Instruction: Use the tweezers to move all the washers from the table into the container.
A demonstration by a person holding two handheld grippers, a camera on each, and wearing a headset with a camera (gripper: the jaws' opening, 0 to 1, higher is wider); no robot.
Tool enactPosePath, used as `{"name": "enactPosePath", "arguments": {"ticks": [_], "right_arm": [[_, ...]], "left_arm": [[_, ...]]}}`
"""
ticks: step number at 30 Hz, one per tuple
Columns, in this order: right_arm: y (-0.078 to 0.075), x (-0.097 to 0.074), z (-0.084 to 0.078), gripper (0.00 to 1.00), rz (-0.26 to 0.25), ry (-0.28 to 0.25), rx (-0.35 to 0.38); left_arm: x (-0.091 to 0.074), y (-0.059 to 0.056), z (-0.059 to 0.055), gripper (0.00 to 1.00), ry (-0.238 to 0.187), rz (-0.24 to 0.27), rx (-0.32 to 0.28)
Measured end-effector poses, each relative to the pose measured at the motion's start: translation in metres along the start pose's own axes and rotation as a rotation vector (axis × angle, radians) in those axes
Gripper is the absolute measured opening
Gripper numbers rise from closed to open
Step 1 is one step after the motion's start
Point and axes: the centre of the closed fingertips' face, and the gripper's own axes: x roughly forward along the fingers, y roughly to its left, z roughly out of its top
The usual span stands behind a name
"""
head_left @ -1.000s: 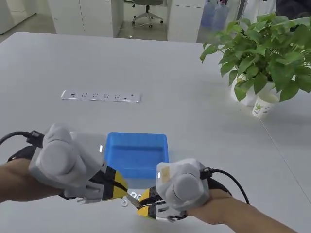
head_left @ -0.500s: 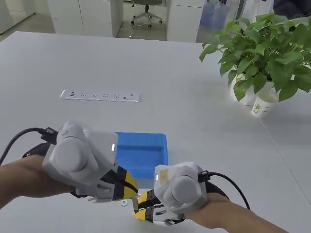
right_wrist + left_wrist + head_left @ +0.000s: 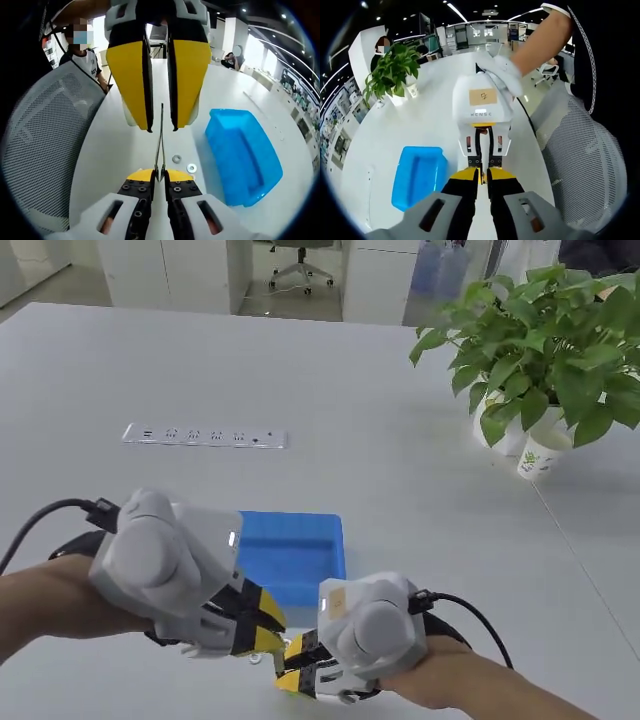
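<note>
My right gripper (image 3: 160, 176) is shut on thin metal tweezers (image 3: 160, 142) that point away from it over the white table. Facing it, the left gripper (image 3: 160, 129) has its yellow jaws slightly apart on either side of the tweezers' far end, with a gap showing on both sides. Two small metal washers (image 3: 176, 158) (image 3: 191, 167) lie on the table just beside the tweezers, near the blue container (image 3: 245, 150). In the head view the left gripper (image 3: 268, 625) and right gripper (image 3: 290, 665) meet tip to tip just in front of the container (image 3: 300, 540).
A white power strip (image 3: 205, 437) lies further back on the table. A potted plant (image 3: 545, 350) and a paper cup (image 3: 537, 462) stand at the far right. A mesh chair (image 3: 45, 130) sits close behind the near table edge.
The left gripper has moved right and in towards the right gripper, bringing its jaws around the tweezers' tip. The right gripper has shifted slightly left and still holds the tweezers.
</note>
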Motion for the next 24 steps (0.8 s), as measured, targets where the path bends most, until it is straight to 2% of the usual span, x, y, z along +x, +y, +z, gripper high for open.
{"name": "enactPosePath", "arguments": {"ticks": [7, 12, 24], "right_arm": [[-0.0006, -0.0003, -0.0003, 0.10, -0.002, -0.003, 0.004], [-0.0003, -0.0009, -0.0006, 0.11, -0.003, -0.003, 0.001], [-0.0029, -0.0006, 0.0020, 0.12, -0.012, 0.002, -0.026]], "left_arm": [[0.0064, -0.0008, -0.0073, 0.11, -0.013, -0.017, -0.041], [0.0076, -0.0008, -0.0059, 0.06, -0.037, -0.010, -0.057], [0.0031, -0.0031, -0.0083, 0.05, -0.027, -0.014, -0.037]]}}
